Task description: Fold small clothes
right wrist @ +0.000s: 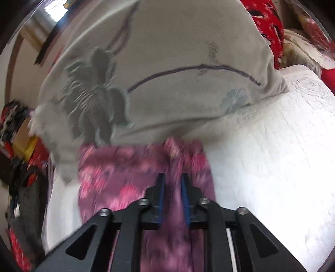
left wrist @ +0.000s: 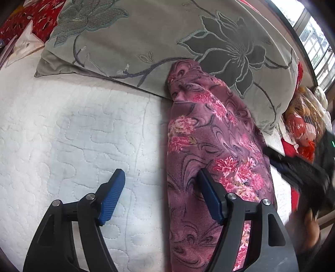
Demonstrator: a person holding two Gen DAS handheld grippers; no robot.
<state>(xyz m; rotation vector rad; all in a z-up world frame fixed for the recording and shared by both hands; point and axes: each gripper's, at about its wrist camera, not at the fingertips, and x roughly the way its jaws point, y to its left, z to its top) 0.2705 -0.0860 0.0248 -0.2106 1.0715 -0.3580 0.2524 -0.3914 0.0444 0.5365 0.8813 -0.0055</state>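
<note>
- Item: small garment [left wrist: 211,134], purple fleece-like cloth printed with pink flowers. It lies on the bed [left wrist: 73,134] as a long, narrow, doubled-over strip, its far end bunched against the grey pillow [left wrist: 146,35].
- Handling, as judged: light, soft and limp, with no stiffness to hold a crease. The nap looks grippy rather than slippery. It should drape and sag wherever it is not supported. Not fragile.
- Where to take hold, as judged: at an edge or corner of the strip, pinching through all layers so the fold does not slide apart. A hold in the middle would only gather the cloth into a lump.
- Left gripper [left wrist: 161,180]: jaws spread wide, holding nothing. One finger rests over the white quilted bed, the other over the near part of the garment, so the garment's left edge falls between them.
- Right gripper [right wrist: 172,180]: jaws drawn close with a narrow gap, a ridge of the garment [right wrist: 129,173] running between them. This view is motion-blurred, so whether the pads actually pinch the cloth cannot be told.
- Surroundings: grey pillow embroidered with dark flowers and a purple stem, touching the garment's far end; red patterned fabric [left wrist: 39,16] beyond it; a clutter of red and orange bagged goods [left wrist: 301,129] at the bed's right side; a window [left wrist: 314,37] behind.
- Obstructions, as judged: the pillow crowds the garment's far end and leaves little room to lay a fold that way. The open quilt to the left is free working space.
</note>
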